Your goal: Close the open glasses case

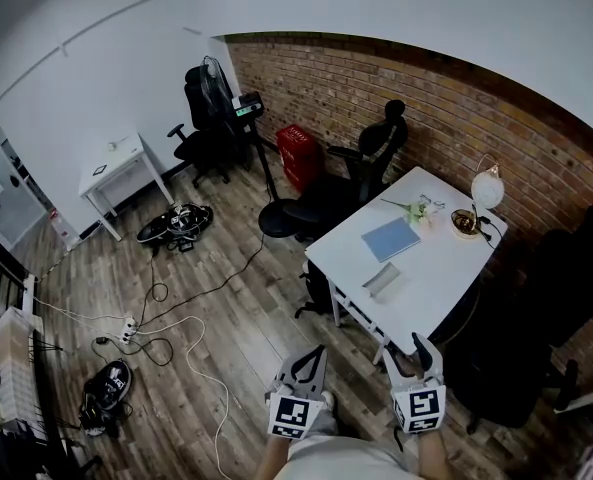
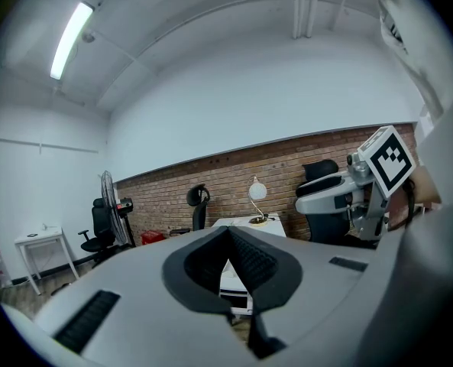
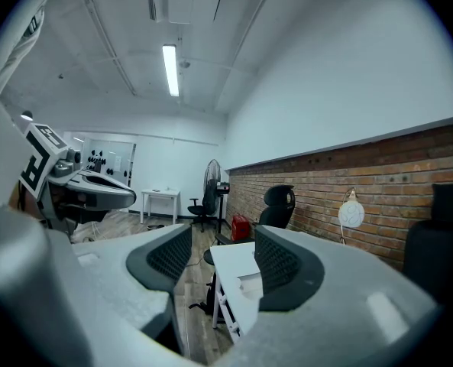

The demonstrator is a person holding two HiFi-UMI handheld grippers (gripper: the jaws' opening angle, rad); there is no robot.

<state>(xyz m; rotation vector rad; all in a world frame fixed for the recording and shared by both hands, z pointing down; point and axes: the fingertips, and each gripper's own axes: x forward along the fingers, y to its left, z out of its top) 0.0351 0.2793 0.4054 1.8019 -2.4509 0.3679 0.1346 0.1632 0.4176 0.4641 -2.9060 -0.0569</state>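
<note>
left tool [image 1: 316, 356] is pinched right down, tips meeting, nothing caught between them. right tool [image 1: 406, 353] is spread wide, the gap between its pads bare. that's two tools, both held in the air on the near side of the white surface [image 1: 446, 268], neither touching it.

on the surface there's one glasses case [image 1: 381, 281], grey, close to the near left edge and well apart from both tools. it's too small from here to read how far the lid stands. one blue notebook [image 1: 391, 238] lies just beyond it, toward the middle of the surface. one flower sprig [image 1: 413, 209] sits at the far edge. one lamp [image 1: 485, 189] with a round white shade leans over the far right corner.

chairs, i count three. one black chair [image 1: 361, 173] is pushed up to the far left side of the surface, a second chair [image 1: 521, 328] is just off its right side, and a third chair [image 1: 204, 118] is well away to the left. one red crate [image 1: 298, 153] sits on the floor beyond the surface.
</note>
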